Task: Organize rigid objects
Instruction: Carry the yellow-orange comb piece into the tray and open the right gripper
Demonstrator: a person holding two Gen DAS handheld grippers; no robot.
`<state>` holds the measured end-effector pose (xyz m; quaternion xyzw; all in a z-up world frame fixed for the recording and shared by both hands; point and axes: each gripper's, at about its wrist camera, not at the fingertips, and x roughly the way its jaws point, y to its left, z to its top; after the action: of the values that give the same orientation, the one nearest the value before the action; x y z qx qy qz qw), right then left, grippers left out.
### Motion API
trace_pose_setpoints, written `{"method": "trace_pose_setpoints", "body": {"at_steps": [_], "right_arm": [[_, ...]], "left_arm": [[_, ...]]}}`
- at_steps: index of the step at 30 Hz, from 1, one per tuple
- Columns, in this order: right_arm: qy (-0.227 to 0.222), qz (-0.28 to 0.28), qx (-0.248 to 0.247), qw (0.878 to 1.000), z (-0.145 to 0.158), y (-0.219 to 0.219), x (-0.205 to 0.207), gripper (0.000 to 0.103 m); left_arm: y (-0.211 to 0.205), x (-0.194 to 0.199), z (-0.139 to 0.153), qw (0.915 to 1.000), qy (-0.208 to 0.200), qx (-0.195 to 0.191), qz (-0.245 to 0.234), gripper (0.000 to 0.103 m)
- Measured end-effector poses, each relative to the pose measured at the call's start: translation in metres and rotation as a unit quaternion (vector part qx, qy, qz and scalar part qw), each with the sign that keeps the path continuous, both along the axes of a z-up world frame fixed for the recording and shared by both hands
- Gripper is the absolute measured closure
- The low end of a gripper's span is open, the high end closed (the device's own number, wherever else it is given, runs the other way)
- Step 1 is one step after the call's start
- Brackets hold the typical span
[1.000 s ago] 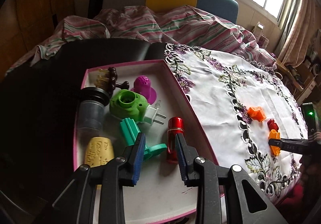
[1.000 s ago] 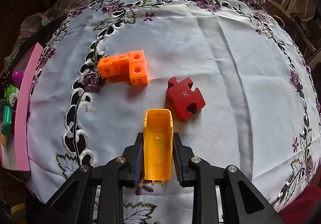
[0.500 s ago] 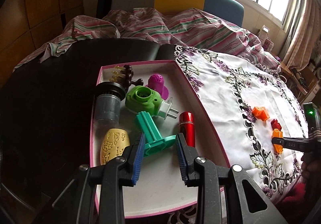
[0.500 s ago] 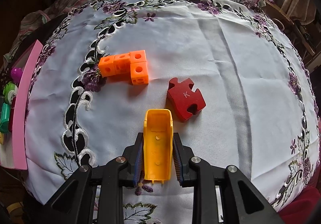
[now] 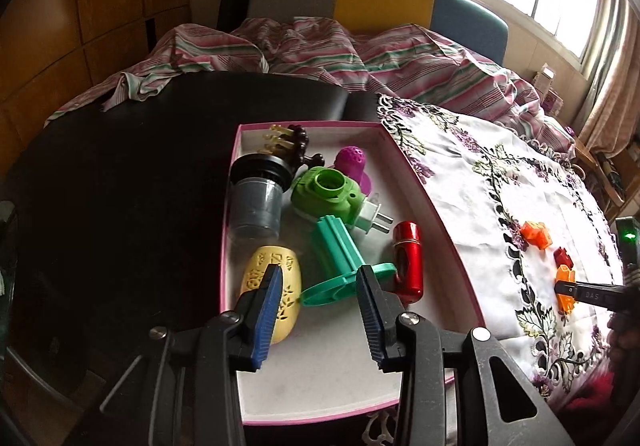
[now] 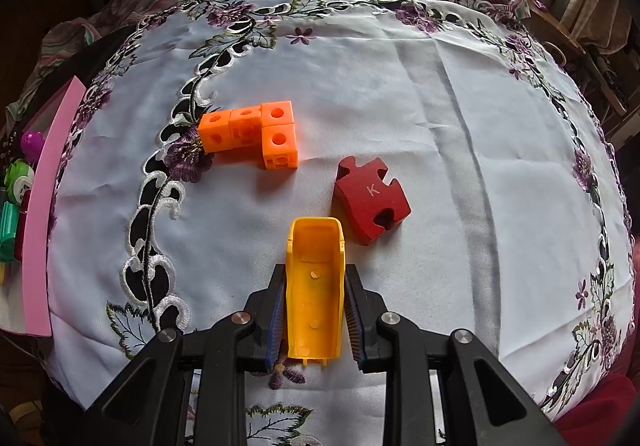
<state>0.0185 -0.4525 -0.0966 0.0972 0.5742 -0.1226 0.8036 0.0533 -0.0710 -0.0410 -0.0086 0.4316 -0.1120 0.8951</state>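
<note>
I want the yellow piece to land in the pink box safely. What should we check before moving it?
1. Right gripper shut on yellow plastic shell: ok.
2. Red K puzzle piece clear of the shell: ok, close but apart.
3. Orange cube block out of the way: ok.
4. Bare floor in pink box: ok, near end.
5. Left gripper out of the box: not ok, over it, jaws opening, empty.
</note>
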Motion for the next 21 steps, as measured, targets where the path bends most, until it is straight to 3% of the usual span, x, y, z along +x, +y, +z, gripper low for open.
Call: {"method": "trace_pose_setpoints", "body": {"at_steps": [21], "right_arm": [[-0.020,0.024,0.008,0.999,0.009,0.009,0.002,0.077]], "left_arm": [[0.043,-0.004,0.001,0.9982,-0.018,0.024,0.053,0.059]]}}
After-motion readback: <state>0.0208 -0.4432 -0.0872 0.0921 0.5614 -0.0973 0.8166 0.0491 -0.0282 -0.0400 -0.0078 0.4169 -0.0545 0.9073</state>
